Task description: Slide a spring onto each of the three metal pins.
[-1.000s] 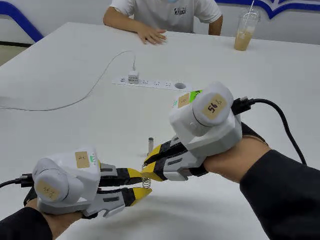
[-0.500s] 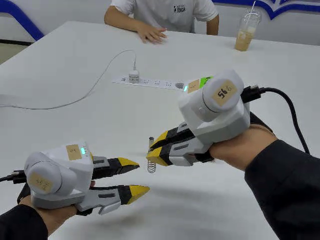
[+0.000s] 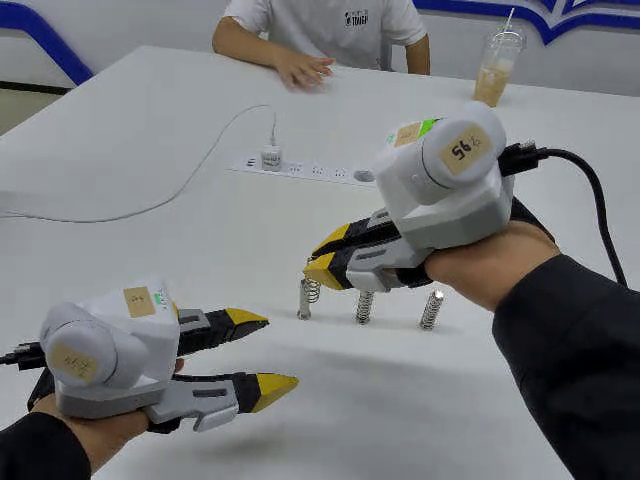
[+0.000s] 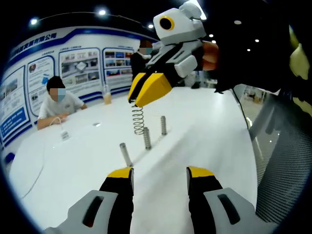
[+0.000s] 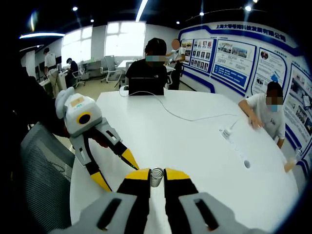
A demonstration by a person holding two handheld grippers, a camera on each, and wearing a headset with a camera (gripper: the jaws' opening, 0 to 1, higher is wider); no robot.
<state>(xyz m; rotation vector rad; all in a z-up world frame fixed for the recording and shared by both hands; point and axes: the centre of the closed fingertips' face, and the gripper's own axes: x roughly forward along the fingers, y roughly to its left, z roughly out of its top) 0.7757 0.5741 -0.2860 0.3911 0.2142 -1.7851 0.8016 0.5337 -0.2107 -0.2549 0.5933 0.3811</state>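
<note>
The white tabletop (image 3: 150, 150) is carrying a row of three upright pins close to the person. The right claw (image 3: 320, 271) is hovering over the left end of that row. It is pressed together on the top coils of a spring (image 3: 313, 290), which is hanging down from it. The left claw (image 3: 272, 350) is hovering spread and empty, nearer and to the left, apart from the row.

The middle pin (image 3: 364, 306) and the right pin (image 3: 432, 309) are looking coiled, so they seem to be wearing their springs already. The left pin (image 3: 302, 300) is standing bare. The spring is hanging just beside that pin's top, slightly to its right, and is not yet over it.

The last threading seems to be the step in hand. To do it well, the right claw should be lifting the spring's lower end clear of the pin tip and shifting left until the open coil is directly above. Keeping the spring vertical, it should be lowering straight and releasing only once several coils are round the pin. A tilted spring is likely to be snagging on the tip.
</note>
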